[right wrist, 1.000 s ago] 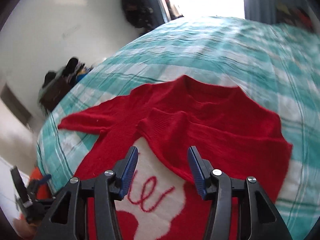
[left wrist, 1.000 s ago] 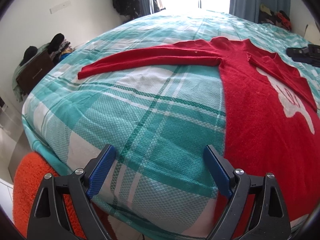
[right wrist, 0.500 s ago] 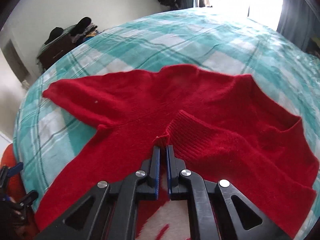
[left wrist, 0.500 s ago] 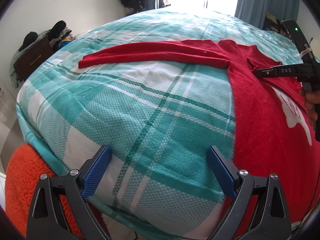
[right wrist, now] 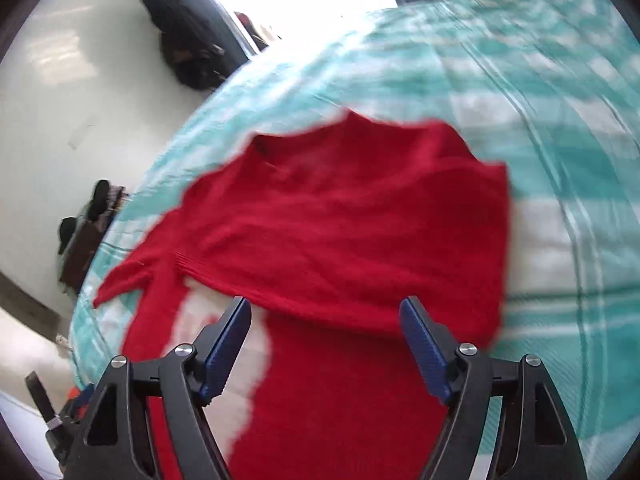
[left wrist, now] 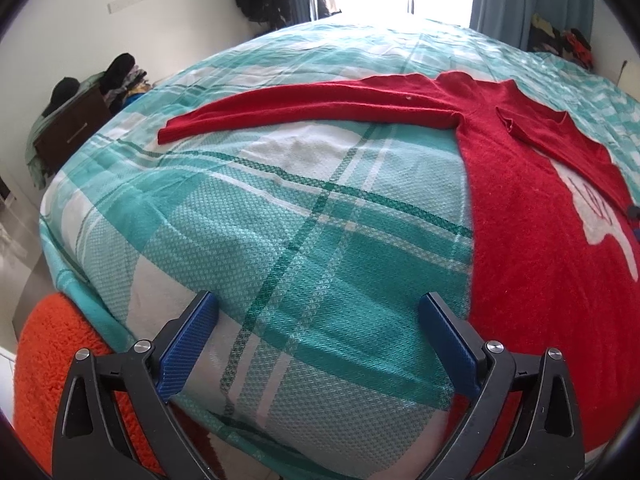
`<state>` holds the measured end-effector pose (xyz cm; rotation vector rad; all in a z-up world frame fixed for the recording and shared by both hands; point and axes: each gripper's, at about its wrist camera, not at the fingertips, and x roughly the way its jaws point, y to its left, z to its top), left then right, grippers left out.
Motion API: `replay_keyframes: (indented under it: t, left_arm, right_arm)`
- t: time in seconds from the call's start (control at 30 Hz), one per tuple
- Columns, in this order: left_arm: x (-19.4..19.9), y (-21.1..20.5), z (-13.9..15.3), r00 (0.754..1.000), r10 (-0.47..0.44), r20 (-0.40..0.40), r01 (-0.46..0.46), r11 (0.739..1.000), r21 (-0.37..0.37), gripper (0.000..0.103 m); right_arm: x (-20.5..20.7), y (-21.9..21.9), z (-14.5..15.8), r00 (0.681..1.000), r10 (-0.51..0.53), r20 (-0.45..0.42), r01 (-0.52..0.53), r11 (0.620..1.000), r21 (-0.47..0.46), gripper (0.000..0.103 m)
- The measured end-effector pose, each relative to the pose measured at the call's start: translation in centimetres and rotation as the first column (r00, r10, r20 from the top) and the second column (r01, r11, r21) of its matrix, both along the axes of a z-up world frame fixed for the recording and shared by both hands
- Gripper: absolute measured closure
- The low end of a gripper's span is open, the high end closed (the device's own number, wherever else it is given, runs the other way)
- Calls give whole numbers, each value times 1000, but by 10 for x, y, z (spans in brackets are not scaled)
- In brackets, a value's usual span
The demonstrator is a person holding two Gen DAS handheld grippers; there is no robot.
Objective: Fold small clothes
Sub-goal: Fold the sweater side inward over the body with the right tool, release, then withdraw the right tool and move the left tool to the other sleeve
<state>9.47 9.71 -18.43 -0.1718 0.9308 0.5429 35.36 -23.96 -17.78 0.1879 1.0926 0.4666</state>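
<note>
A red knitted sweater (left wrist: 532,216) lies flat on a bed covered by a teal and white checked bedspread (left wrist: 280,216). It has a white shape with red lettering on its front (left wrist: 600,216). One sleeve (left wrist: 304,108) stretches straight out across the bedspread, away from the sweater's body, ending in a cuff well short of the bed's edge. The other sleeve (right wrist: 320,240) is folded across the chest, its ribbed cuff resting near the armpit of the outstretched sleeve. The right wrist view is blurred.

Around the sweater, bare bedspread runs in every direction: a broad stretch beside the body under the outstretched sleeve, and more beyond the collar toward the bright window. The bed's near corner drops off beside an orange fuzzy item (left wrist: 52,364) that sits lower than the mattress. Farther from the sweater, past the bed's side, a dark wooden cabinet (left wrist: 72,132) piled with clothes stands against a white wall.

The left gripper (left wrist: 316,340) hovers over bare bedspread just beside the sweater's side edge. Its blue-padded jaws stand wide apart, have just been opening a little further, and have only bedspread between them.

The right gripper (right wrist: 324,344) is over the sweater's front, just below the folded sleeve's lower edge. Its jaws have just been opening and stand apart, gripping nothing; the sweater lies beneath them.
</note>
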Motion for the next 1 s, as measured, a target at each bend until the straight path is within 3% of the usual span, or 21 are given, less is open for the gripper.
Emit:
replay_keyframes:
  t: [0.03, 0.07, 0.23, 0.33, 0.43, 0.57, 0.67, 0.73, 0.83, 1.0]
  left_arm:
    - [0, -1, 0, 1000, 0, -2, 0, 1000, 10, 2]
    - [-1, -2, 1, 1000, 0, -1, 0, 1000, 14, 2]
    - [-8, -10, 18, 1000, -29, 3, 29, 999, 40, 3]
    - [-11, -28, 35, 994, -95, 47, 91, 992, 85, 3]
    - [-9, -54, 44, 976, -207, 74, 199, 974, 104, 3]
    - [-5, -96, 39, 924, -378, 51, 370, 921, 122, 3]
    - [-1, -125, 15, 876, -478, -68, 482, 859, 170, 2]
    - [-6, -134, 3, 858, -499, -118, 513, 834, 202, 3]
    - [-9, -134, 4, 855, -505, -118, 518, 832, 195, 2]
    - [-3, -116, 0, 873, -475, -108, 483, 873, 68, 0]
  right_arm:
    - [-1, -12, -14, 999, -17, -48, 16, 1000, -17, 32]
    - [-5, -20, -15, 999, -20, -30, 20, 1000, -1, 39]
    - [-54, -35, 36, 989, -29, 143, 23, 999, 41, 31]
    - [-110, -32, 57, 968, 20, 251, -17, 1000, -15, 26]
    - [-161, -23, 57, 955, 104, 279, -84, 993, -85, 26]
    - [-199, -5, 32, 952, 219, 214, -182, 966, -181, 26]
    - [-206, 6, -3, 958, 271, 92, -231, 922, -310, 26]
    - [-214, 4, -12, 958, 277, 74, -235, 907, -350, 25]
    - [-214, -3, -13, 972, 236, 13, -216, 909, -358, 20]
    - [-219, -18, -20, 986, 164, -30, -164, 927, -337, 20]
